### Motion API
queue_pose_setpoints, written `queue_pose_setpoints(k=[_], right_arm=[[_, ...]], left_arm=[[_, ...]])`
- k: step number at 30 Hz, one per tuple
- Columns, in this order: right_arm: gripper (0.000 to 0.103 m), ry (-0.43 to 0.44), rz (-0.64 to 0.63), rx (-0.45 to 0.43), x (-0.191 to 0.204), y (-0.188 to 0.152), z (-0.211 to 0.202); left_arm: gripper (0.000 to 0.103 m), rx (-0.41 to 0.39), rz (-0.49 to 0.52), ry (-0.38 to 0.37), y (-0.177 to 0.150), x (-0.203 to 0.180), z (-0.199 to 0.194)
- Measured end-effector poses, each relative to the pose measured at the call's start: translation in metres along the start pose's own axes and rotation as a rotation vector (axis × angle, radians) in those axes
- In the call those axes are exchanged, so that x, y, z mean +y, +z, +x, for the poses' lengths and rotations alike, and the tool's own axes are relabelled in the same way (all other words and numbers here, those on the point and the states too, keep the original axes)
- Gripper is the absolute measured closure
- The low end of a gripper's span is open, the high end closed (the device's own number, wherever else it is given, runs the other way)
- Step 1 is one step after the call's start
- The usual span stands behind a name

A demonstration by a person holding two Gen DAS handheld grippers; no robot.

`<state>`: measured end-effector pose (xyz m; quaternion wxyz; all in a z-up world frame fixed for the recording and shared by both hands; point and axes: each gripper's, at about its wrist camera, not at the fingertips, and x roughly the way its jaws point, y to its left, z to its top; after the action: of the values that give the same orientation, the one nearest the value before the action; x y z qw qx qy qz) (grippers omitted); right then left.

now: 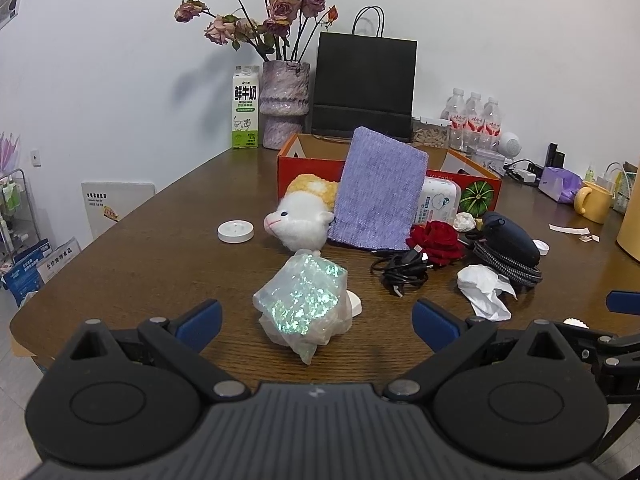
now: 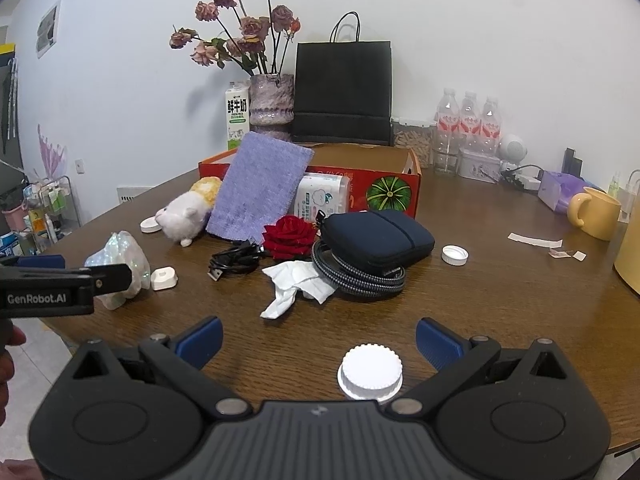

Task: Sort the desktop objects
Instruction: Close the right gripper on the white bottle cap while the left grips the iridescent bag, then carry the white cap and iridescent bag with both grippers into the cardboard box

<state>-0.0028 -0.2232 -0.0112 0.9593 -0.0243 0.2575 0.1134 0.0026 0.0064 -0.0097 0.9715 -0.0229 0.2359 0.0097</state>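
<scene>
- L wrist: my left gripper is spread wide, grasping nothing; iridescent bag sits between the fingers at 12 o'clock, red box beyond.
- R wrist: my right gripper is released, empty; white cap at 1 o'clock, crumpled tissue at 12.

Left gripper jaws wide apart, right gripper likewise, both tilted downward

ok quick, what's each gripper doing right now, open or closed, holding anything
Left gripper: open, holding nothing; the iridescent wrapped bundle sits between its fingers, not pinched.
Right gripper: open, holding nothing; a white ribbed cap lies just ahead.
</scene>
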Motion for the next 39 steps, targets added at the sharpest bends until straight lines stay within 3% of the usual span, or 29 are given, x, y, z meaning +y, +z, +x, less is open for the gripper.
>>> queue_pose_setpoints(k=[15, 20, 26, 29, 30, 34, 39], right_arm=[[0.005, -0.005, 0.014, 0.062, -0.008, -0.007, 0.016], [0.015, -0.001, 0.022, 0.082, -0.012, -0.010, 0.022], [0.043, 0.004, 0.010, 0.084, -0.013, -0.011, 0.026], [0.058, 0.008, 0.014, 0.079, -0.014, -0.010, 0.028], [0.065, 0.011, 0.017, 0.077, -0.015, -0.009, 0.028], [0.068, 0.025, 0.021, 0.074, -0.017, -0.007, 0.031], [0.068, 0.043, 0.020, 0.055, -0.019, 0.000, 0.033]], left_arm=[[0.000, 0.041, -0.005, 0.020, -0.001, 0.001, 0.015], [0.000, 0.053, -0.002, 0.027, -0.002, 0.002, 0.025], [0.000, 0.042, 0.002, 0.022, 0.002, 0.003, 0.032], [0.009, 0.042, 0.004, 0.014, 0.004, 0.003, 0.036], [0.016, 0.045, 0.006, 0.013, 0.004, 0.003, 0.038], [0.053, 0.073, -0.001, -0.002, 0.005, 0.005, 0.046], [0.057, 0.057, 0.001, -0.006, 0.010, 0.007, 0.047]])
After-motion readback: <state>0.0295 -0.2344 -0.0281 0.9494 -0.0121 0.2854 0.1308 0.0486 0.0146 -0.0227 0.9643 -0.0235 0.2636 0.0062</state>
